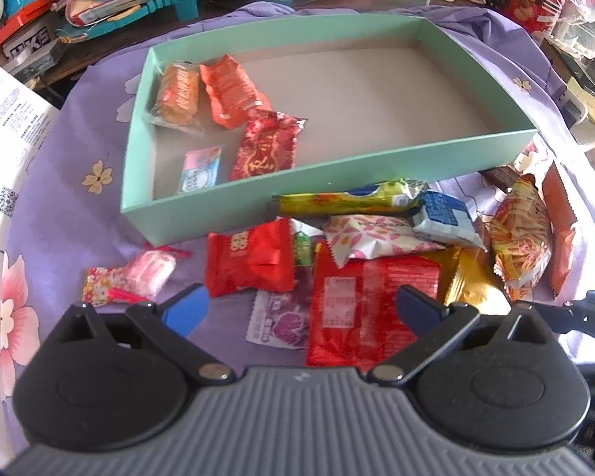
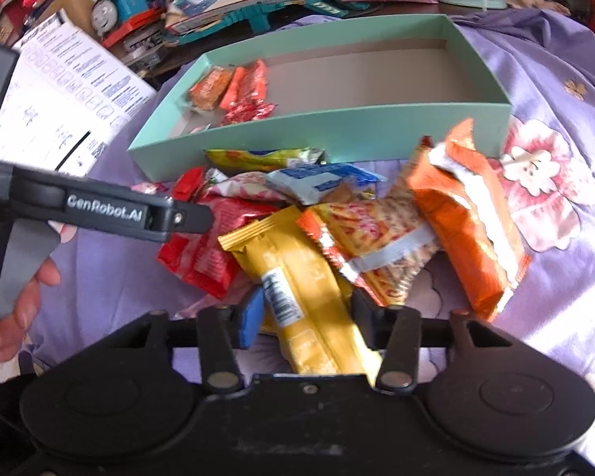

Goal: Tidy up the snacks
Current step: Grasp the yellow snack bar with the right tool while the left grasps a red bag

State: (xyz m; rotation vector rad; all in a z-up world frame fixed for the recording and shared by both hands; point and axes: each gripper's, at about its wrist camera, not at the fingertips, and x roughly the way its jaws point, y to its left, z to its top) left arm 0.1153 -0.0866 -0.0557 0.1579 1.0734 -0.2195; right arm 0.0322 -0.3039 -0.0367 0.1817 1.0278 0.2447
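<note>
A mint green box [image 1: 329,182] [image 2: 337,127] lies on the purple flowered cloth, with several snack packets in its left end, such as a red and gold one [image 1: 265,146]. A heap of loose snacks lies in front of the box. My left gripper [image 1: 301,309] is open and empty above a flat red packet [image 1: 361,309] and a small purple sachet [image 1: 277,321]. My right gripper [image 2: 307,313] has its jaws closed against a yellow packet [image 2: 309,289] at the near edge of the heap. An orange packet [image 2: 468,214] and a noodle snack bag [image 2: 380,246] lie just beyond.
Toys, a blue toy train [image 2: 115,4], books and boxes crowd the table behind the box. A printed white sheet [image 2: 59,91] lies at the left. The left gripper's body [image 2: 99,206] and the person's hand [image 2: 23,301] show at the left of the right wrist view.
</note>
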